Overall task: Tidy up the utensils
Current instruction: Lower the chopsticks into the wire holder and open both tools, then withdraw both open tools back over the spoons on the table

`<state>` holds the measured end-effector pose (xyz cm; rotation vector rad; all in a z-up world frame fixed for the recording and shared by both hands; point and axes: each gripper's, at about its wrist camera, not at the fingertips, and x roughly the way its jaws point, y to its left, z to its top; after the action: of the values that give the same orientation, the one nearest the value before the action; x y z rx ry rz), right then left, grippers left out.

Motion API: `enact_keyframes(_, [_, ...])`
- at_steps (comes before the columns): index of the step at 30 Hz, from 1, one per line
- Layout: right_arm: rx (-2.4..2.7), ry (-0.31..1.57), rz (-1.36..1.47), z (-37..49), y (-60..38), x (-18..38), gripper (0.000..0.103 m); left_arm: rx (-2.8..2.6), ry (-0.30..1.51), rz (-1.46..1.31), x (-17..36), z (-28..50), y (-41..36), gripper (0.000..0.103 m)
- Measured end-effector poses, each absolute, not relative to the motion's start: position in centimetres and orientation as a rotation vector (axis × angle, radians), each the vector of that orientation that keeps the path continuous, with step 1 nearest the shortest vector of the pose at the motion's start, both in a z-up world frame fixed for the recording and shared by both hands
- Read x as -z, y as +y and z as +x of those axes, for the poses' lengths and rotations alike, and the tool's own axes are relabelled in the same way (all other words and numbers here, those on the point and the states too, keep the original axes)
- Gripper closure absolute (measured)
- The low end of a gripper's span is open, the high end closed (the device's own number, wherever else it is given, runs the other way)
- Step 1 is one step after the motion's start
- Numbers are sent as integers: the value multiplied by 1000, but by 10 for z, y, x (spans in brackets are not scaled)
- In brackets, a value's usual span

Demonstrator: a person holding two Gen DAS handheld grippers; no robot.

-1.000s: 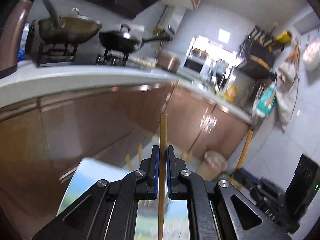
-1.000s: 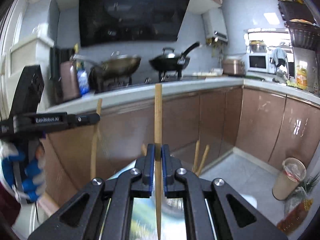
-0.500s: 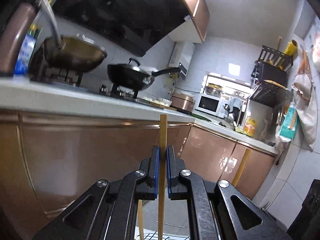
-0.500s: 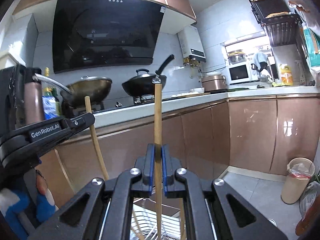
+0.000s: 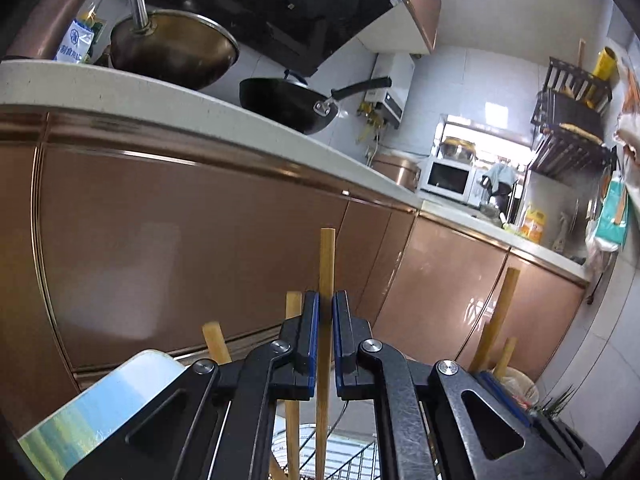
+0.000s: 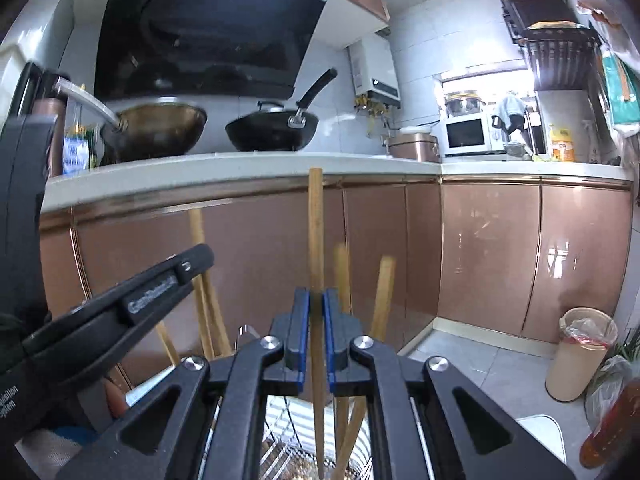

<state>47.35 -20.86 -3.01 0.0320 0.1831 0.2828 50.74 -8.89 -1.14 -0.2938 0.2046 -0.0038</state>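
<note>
Right, biggest thing first: the copper-brown cabinets (image 6: pixel 492 256) fill both views, running under a pale counter (image 6: pixel 240 164). Up on the counter I see a brass-coloured wok (image 5: pixel 172 52) and just beside it a black pan (image 5: pixel 288 100), with the dark hood (image 6: pixel 208 32) above them. Further along sits a white microwave (image 6: pixel 468 136). Down on the tiled floor at the right stands a beige bin (image 6: pixel 576 352) with a bag in it.

Now my left gripper (image 5: pixel 325 340): fingers pressed tight on one wooden chopstick (image 5: pixel 326 280), held upright, its top poking above the blue pads and its lower end running down toward a wire rack (image 5: pixel 344 456) below. More chopsticks stand in that rack, one just left of mine (image 5: pixel 293 308), and another farther left (image 5: pixel 214 340).

My right gripper (image 6: pixel 316 336) is doing the same, pinching its own chopstick (image 6: pixel 315 232) upright, tip level with the counter edge. Its lower end drops toward the wire basket (image 6: pixel 288 424) underneath. Just right of it two loose sticks (image 6: pixel 382 292) lean together in the basket. From this view the left gripper's black body (image 6: pixel 132 308) crosses the left side, its stick (image 6: pixel 198 248) rising behind it; I cannot tell whether either held stick touches the rack bottom.
</note>
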Motion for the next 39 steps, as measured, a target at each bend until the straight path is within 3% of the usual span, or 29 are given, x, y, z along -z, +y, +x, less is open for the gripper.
enact_keyframes(15, [-267,281,16,463,-220,49,95,-18,284,-277,24,501,-83,96])
enact_keyframes(17, [-267,292,19,461,-222,48,93,-12,299,-280,24,499,-81,93])
enact_keyframes(20, [-268,299,22,453,-223,43,80,0,310,-268,22,492,-79,74])
enact_keyframes(23, [-274,302,17,442,-222,38,79,3,303,-272,17,481,-74,65])
enact_keyframes(39, [-293,317,25,350,-242,-13,78,53,323,-190,-33,395,-44,56])
